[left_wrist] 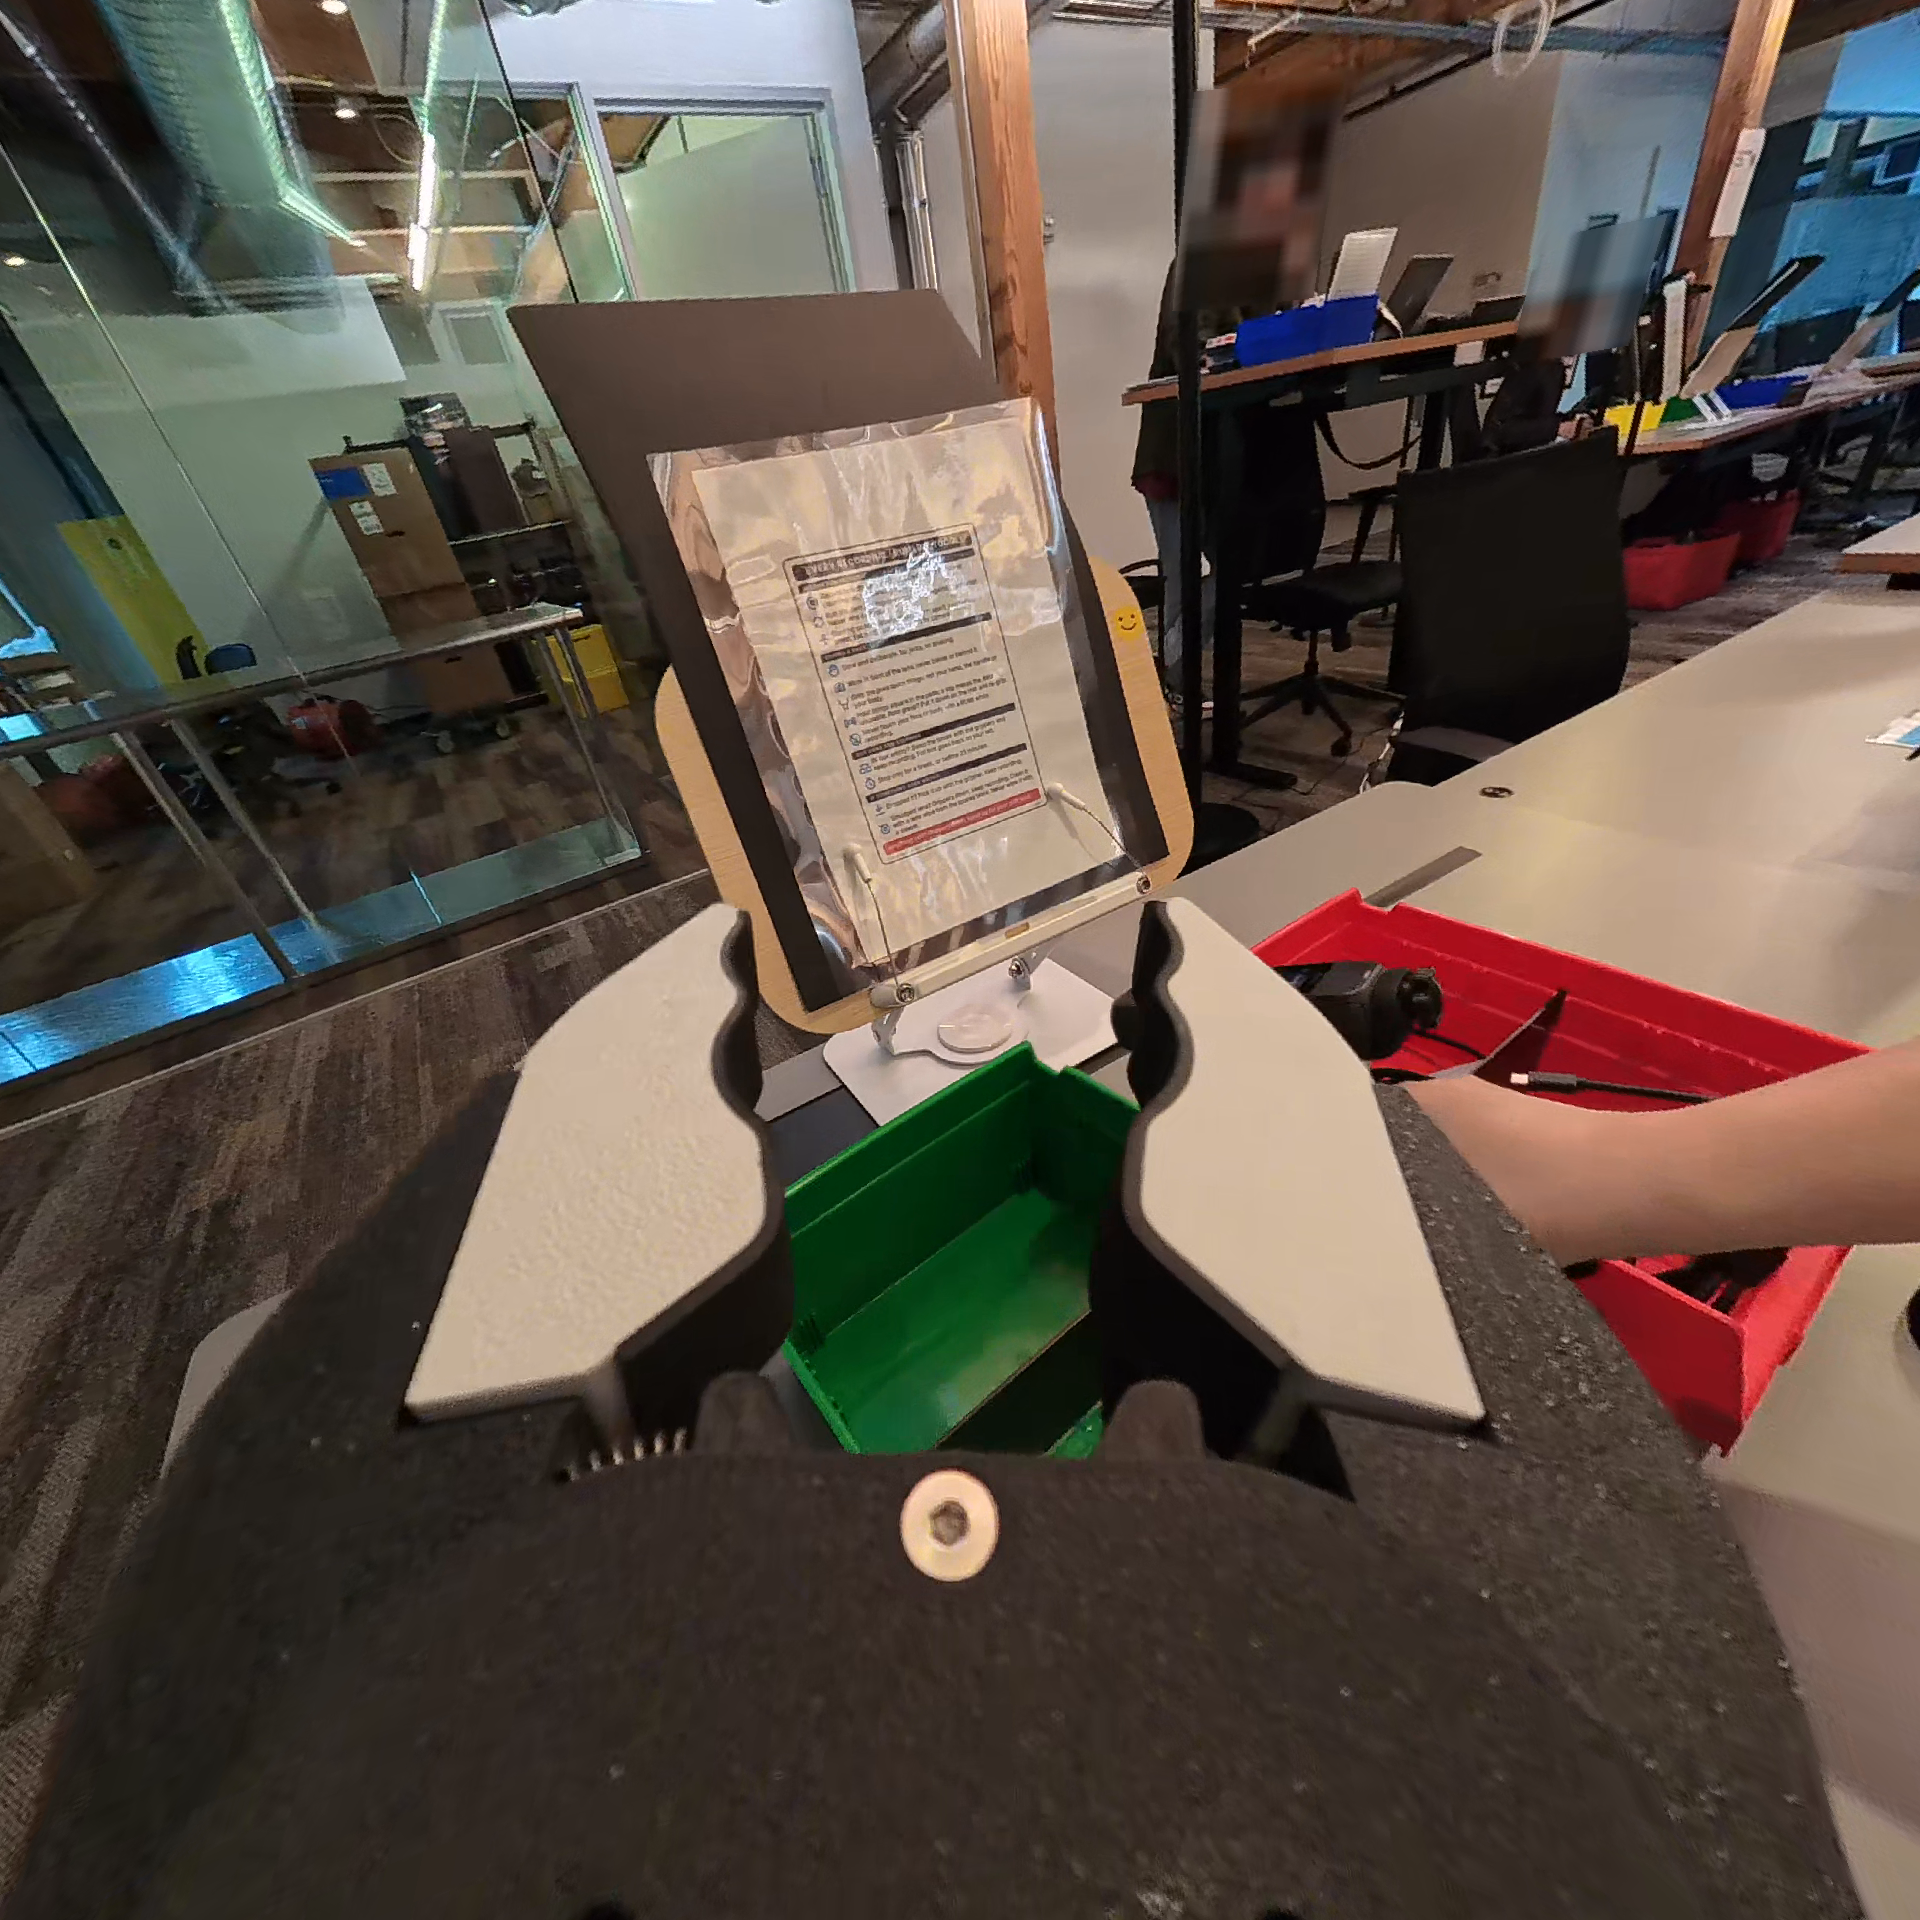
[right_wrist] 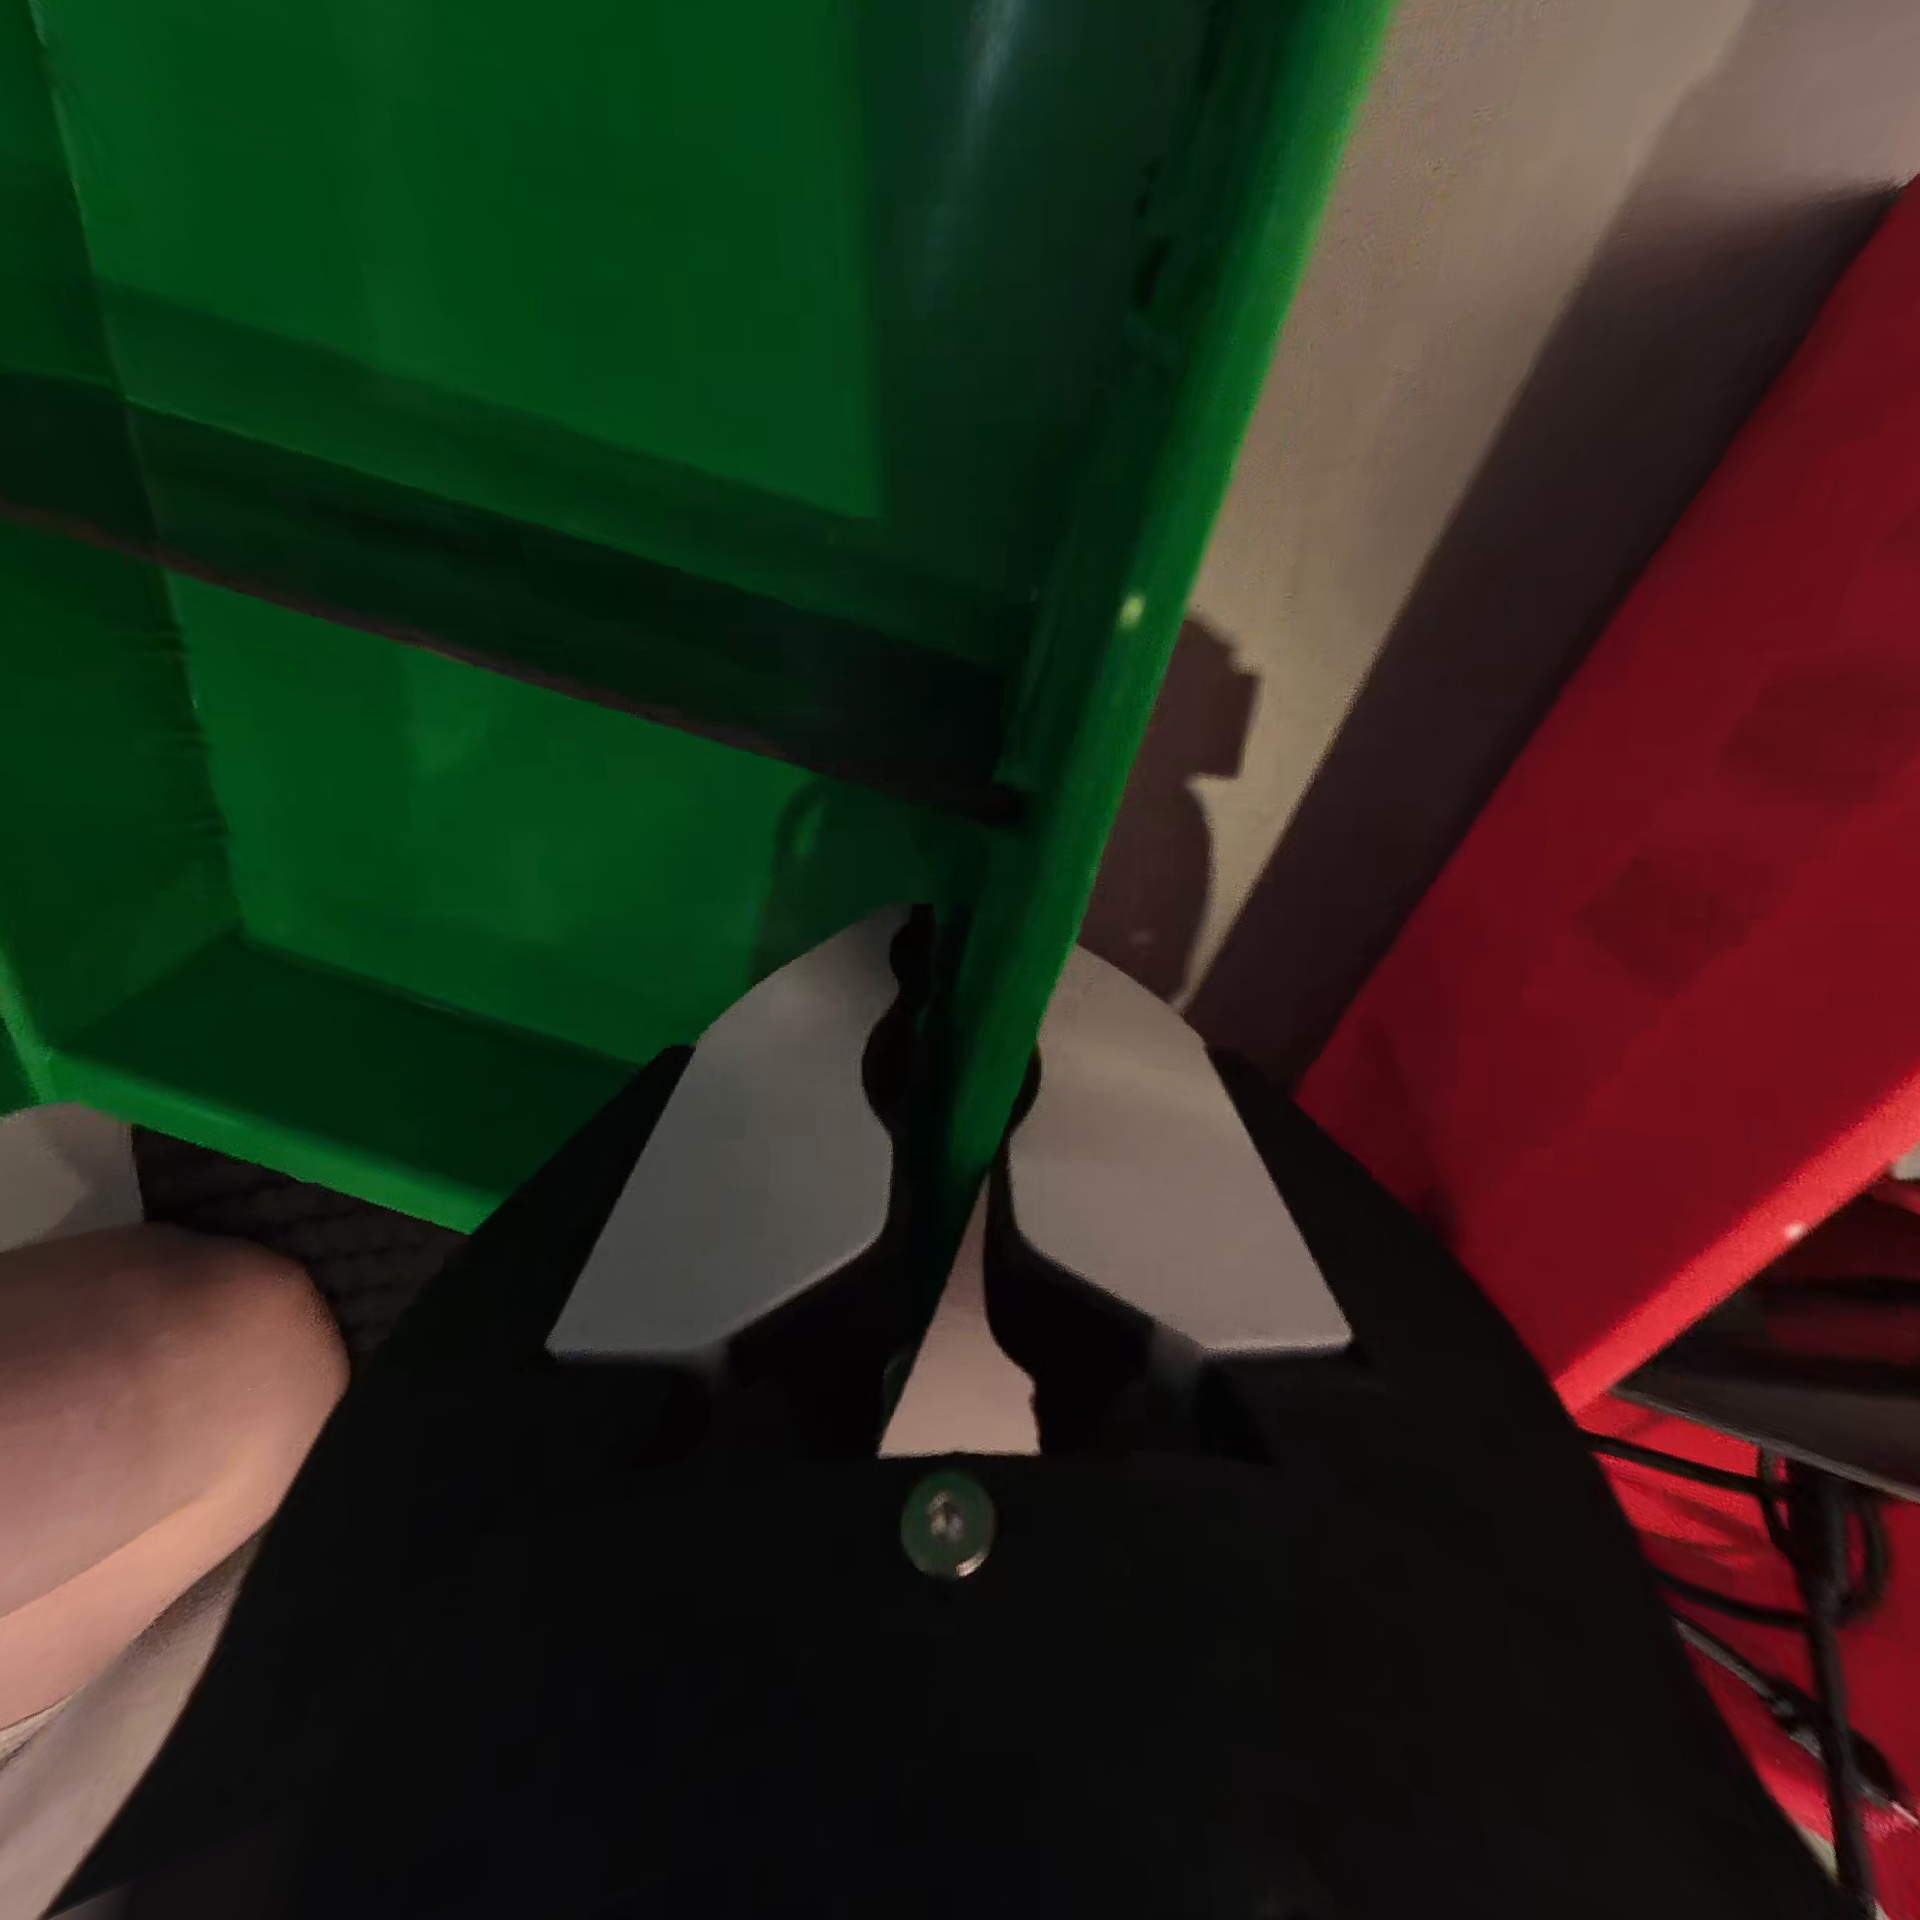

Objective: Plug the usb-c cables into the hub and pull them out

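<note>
Gripping wall of green bin (right_wrist: 1039, 831) with your right claw (right_wrist: 961, 1039), left claw (left_wrist: 940, 1049) hanging open above it, holding nothing. Cables (left_wrist: 1579, 1086) lying in red bin (left_wrist: 1704, 1340) on worktop (left_wrist: 1714, 831); hub not visible. Plugging not started, all steps remaining.

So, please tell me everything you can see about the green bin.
The green bin is an open-topped rectangular box of glossy, hard-looking plastic, with vertical ribs on its inner walls and a dark band across its floor. It looks empty in both views. It stands on the grey table, in front of a document stand and left of the red bin. The right gripper is closed on its right wall, one finger inside, one outside. The left gripper is open above it, apart from it.
</note>
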Tool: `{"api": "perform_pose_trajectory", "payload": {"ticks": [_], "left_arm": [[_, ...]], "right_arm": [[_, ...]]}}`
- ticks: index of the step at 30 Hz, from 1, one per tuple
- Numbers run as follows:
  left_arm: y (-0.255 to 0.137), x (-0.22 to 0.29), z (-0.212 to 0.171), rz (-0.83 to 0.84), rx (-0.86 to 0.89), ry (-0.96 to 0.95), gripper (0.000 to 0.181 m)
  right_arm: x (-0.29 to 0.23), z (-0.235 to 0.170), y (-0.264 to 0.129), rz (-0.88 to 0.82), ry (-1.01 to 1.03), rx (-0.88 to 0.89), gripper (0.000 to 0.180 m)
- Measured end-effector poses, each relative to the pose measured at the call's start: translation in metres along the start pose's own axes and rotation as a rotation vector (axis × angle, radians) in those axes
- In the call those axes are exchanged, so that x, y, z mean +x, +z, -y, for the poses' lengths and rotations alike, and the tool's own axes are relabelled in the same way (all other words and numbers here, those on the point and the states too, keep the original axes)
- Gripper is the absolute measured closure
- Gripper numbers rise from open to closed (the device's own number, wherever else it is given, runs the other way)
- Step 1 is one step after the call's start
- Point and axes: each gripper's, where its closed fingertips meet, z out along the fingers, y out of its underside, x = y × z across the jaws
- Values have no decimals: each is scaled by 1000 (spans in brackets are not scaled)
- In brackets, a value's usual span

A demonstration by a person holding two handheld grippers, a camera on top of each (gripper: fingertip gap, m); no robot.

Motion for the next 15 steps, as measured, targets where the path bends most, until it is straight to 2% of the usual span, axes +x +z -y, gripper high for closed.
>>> {"api": "perform_pose_trajectory", "payload": {"ticks": [9,15], "left_arm": [[3,1,0,8,-2,-8,115],[-7,2,15,37,59,-21,112]], "right_arm": [[-8,3,-2,24,-33,-39,173],[-22,3,-26,92,-45,-55,173]]}}
